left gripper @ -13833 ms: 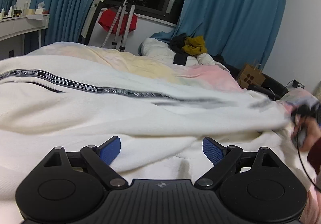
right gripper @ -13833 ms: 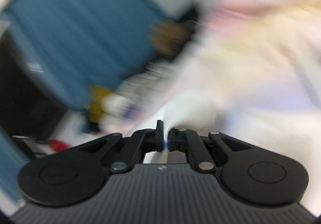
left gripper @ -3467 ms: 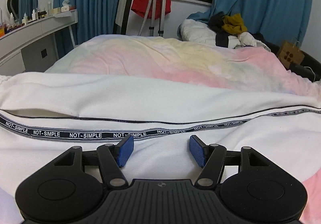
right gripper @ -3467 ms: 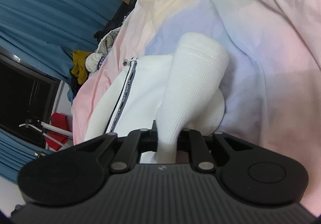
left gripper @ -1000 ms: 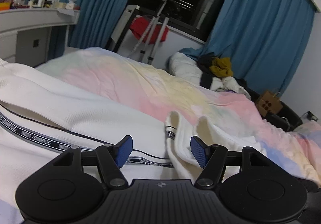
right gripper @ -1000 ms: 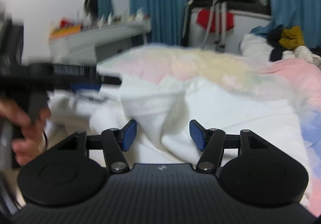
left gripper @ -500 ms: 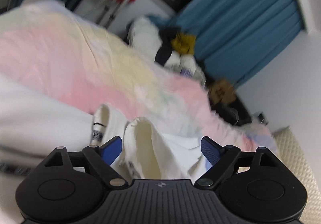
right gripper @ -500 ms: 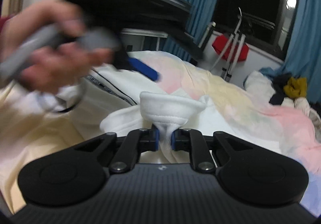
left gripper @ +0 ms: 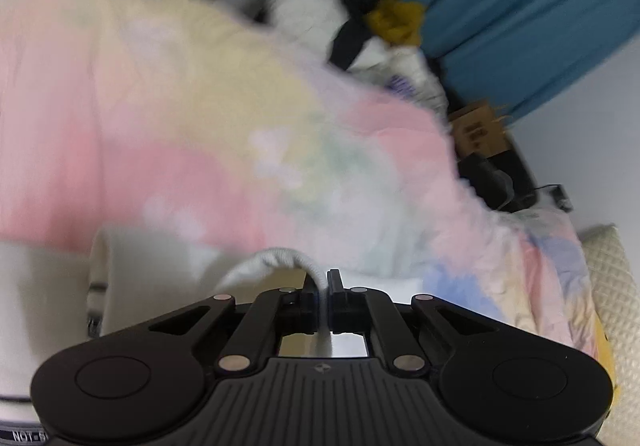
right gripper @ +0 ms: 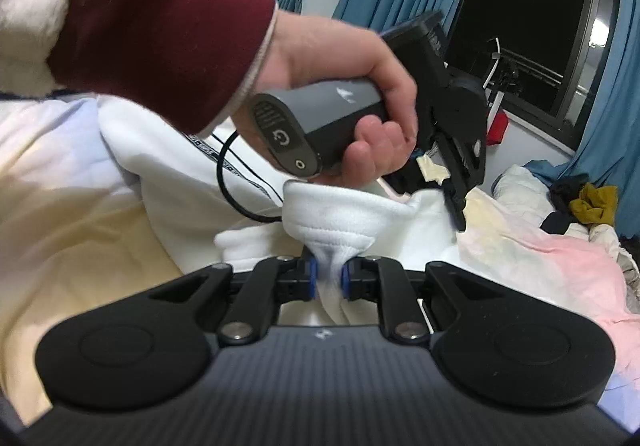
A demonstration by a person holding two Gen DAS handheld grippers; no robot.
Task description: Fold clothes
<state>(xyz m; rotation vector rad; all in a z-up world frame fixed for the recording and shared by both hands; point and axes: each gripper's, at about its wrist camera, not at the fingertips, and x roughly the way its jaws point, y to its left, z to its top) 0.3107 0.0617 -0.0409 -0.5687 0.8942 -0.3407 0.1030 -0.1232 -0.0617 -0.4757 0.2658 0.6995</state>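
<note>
The white knitted garment with a black lettered stripe (right gripper: 248,150) lies bunched on the near part of the pastel bedspread (left gripper: 168,94). Soft, limp and light, it looks best held by its thick ribbed hems, as now: the right gripper (right gripper: 328,280) pinches one hem fold, the left gripper (left gripper: 320,288) another.

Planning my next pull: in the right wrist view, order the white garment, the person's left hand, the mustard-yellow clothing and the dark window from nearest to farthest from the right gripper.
1. white garment, pinched in the right gripper.
2. person's left hand, just above, centre.
3. mustard-yellow clothing, far right on the bed.
4. dark window, upper right, behind the bed.
</note>
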